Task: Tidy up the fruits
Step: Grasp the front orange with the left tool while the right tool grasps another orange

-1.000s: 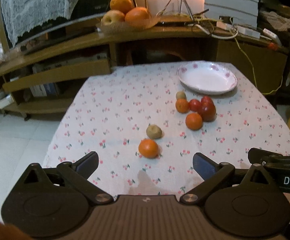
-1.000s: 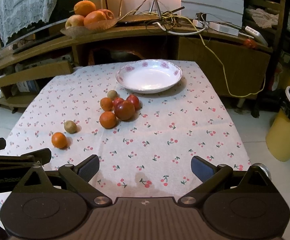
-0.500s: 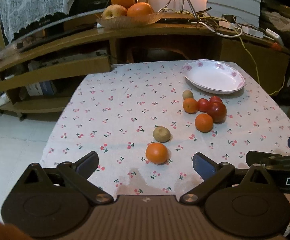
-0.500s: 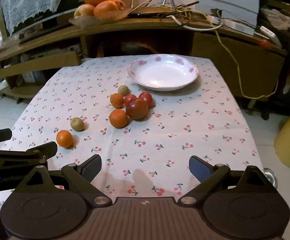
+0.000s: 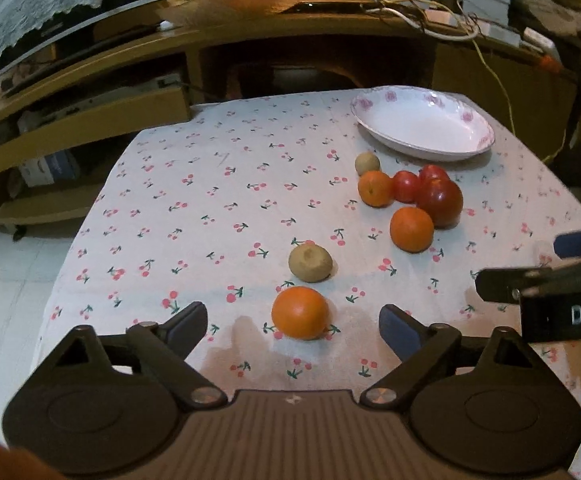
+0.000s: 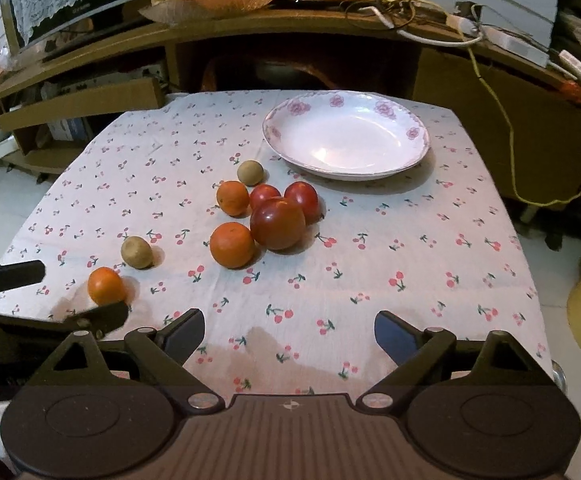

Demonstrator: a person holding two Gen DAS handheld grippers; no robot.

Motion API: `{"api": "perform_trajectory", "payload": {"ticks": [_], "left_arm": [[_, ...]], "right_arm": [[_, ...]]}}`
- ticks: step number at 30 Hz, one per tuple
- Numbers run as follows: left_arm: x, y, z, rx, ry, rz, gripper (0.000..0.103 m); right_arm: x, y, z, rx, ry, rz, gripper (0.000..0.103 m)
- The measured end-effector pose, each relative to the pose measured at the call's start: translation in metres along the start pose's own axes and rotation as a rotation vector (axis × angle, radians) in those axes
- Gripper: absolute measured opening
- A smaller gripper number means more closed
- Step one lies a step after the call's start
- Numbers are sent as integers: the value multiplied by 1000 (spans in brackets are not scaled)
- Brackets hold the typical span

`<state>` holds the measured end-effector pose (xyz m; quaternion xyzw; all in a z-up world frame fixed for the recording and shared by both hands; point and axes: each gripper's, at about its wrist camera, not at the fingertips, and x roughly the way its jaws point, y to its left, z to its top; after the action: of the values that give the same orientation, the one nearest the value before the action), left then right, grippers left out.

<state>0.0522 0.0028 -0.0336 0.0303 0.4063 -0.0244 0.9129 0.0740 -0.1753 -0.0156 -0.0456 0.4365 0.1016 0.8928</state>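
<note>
Nothing sits in the plate [image 5: 422,128] yet. Through the left wrist I see my left gripper [image 5: 292,324] spread wide, the nearest orange [image 5: 299,312] between its fingers, ungripped. Through the right wrist, my right gripper [image 6: 289,334] gapes empty; all eight fruits [image 6: 277,222] lie on the tablecloth [image 6: 410,248].

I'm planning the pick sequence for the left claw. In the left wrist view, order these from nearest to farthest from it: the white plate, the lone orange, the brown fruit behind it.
1. Lone orange: just ahead, between the open left claw fingers.
2. Brown fruit: right behind the orange.
3. White plate: far right corner, beyond the fruit cluster.
</note>
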Motion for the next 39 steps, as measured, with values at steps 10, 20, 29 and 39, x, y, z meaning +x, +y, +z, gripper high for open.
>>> {"api": "perform_trajectory", "payload": {"ticks": [10,20,29,39], "left_arm": [[22,-2,1,30,29,-32,64],[24,-6,1,54,-11,-66,44],[23,-6,-2,75,-28,-80,41],[21,-14,-7,117,-51,-45,44]], "right_arm": [[21,-5,12,-13,29,102,77],[41,5,18,-68,27,176,64],[54,7,29,-42,11,221,53],[62,17,32,-85,-15,201,42]]}}
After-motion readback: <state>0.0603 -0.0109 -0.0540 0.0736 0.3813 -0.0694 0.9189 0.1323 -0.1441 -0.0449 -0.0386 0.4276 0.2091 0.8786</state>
